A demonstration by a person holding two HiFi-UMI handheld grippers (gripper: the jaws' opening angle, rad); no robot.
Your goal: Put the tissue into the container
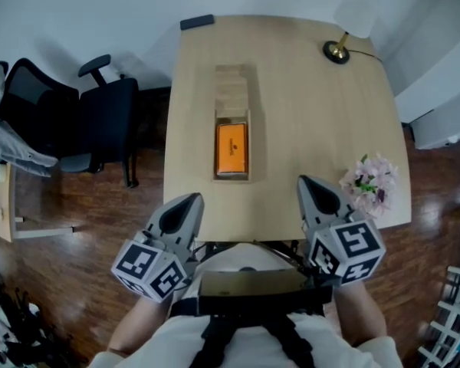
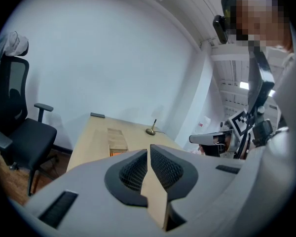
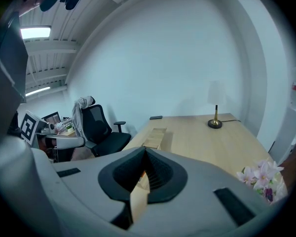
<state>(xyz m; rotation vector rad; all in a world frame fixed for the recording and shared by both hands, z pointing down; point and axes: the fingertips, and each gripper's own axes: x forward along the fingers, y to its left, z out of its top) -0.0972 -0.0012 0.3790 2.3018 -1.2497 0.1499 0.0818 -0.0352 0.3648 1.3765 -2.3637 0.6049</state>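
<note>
A long wooden container [image 1: 231, 90] lies along the middle of the light wooden table [image 1: 307, 121]. An orange tissue pack [image 1: 231, 148] sits in its near, open end. In the left gripper view the container [image 2: 117, 138] shows beyond the jaws; in the right gripper view the container [image 3: 155, 137] lies ahead on the table. My left gripper [image 1: 193, 199] hovers at the table's near edge, left of the container, shut and empty [image 2: 148, 148]. My right gripper [image 1: 303, 181] is over the near edge to the right, also shut with nothing in it [image 3: 144, 151].
A brass lamp [image 1: 337, 50] stands at the far right corner. Pink flowers [image 1: 370, 182] sit at the near right edge, close to my right gripper. A dark flat object [image 1: 197, 22] lies at the far edge. A black office chair [image 1: 84, 121] stands left of the table.
</note>
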